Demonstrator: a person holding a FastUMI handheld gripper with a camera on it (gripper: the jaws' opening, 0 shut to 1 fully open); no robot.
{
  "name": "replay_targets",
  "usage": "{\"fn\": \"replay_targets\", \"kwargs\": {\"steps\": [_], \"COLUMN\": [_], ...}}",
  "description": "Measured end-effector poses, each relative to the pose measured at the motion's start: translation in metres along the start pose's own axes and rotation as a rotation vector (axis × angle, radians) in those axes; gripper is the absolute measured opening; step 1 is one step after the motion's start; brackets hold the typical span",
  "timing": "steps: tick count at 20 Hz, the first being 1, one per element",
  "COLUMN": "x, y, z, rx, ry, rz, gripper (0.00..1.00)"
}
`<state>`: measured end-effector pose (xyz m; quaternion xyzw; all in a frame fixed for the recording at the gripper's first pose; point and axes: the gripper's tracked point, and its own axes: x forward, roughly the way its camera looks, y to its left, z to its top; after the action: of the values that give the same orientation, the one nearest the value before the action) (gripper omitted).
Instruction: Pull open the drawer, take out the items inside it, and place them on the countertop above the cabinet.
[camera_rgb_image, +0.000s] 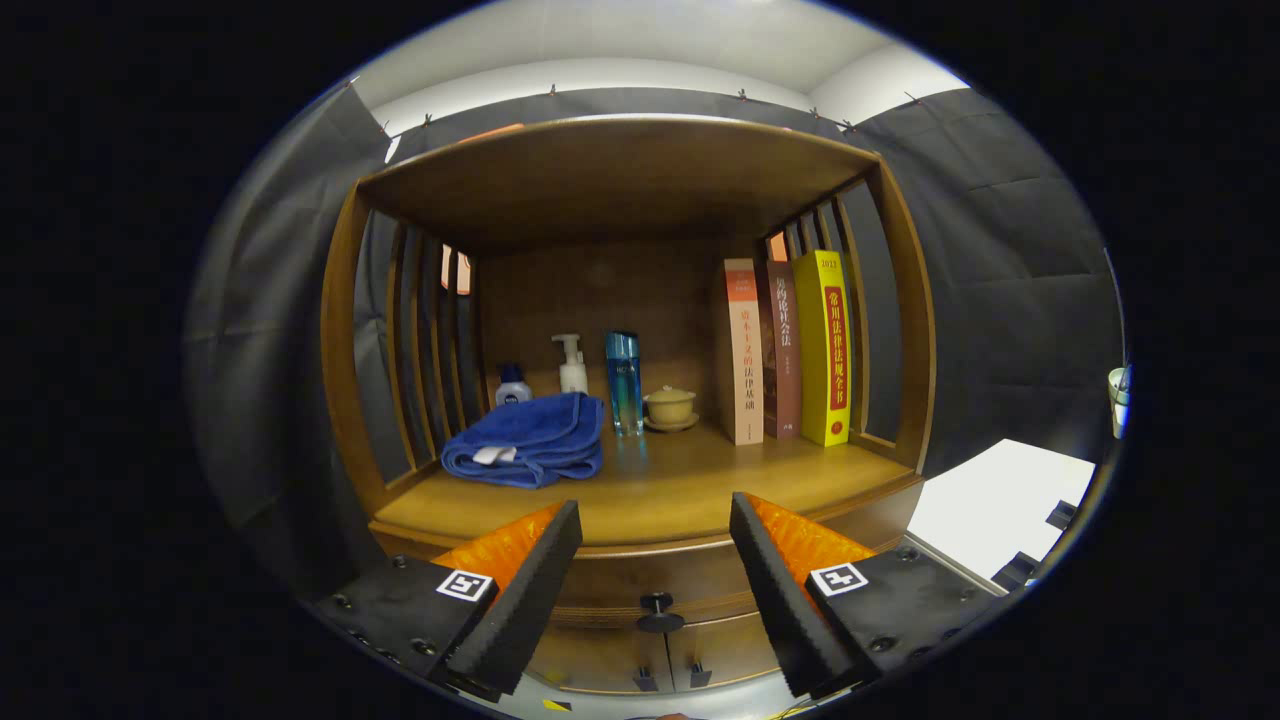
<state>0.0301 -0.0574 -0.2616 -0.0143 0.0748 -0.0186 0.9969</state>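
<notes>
- Gripper: fingers spread wide, holding nothing, facing the cabinet.
- Drawer looks fully closed, its knob between the fingers and untouched.
- Contents hidden; likely everything remains: pulling, emptying, placing on the countertop beside the towel.

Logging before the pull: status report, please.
Tool open, empty, fingers either side of drawer knob. Drawer shut. Nothing between tool and knob.

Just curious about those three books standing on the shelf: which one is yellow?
The yellow book is the rightmost, against the cabinet's slatted side; its two neighbours are brownish and pale with orange.
</notes>
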Motion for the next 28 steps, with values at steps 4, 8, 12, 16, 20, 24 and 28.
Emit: {"fn": "replay_targets", "kwargs": {"steps": [4,8,12,16,20,24,28], "x": [0.009,0.021,0.022,0.022,0.025,0.025,0.022], "y": [-0.005,-0.013,-0.013,-0.009,-0.002,-0.001,0.000], "z": [-0.045,-0.087,-0.124,-0.139,-0.147,-0.149,-0.149], "rx": [-0.022,-0.013,-0.023,-0.022,-0.028,-0.050,-0.065], "ry": [0.021,0.062,0.129,0.154,0.171,0.190,0.219], "rz": [-0.005,-0.019,-0.015,-0.013,-0.001,-0.010,-0.004], "gripper": [1.00,1.00,0.99,0.91,0.67,0.55,0.47]}}
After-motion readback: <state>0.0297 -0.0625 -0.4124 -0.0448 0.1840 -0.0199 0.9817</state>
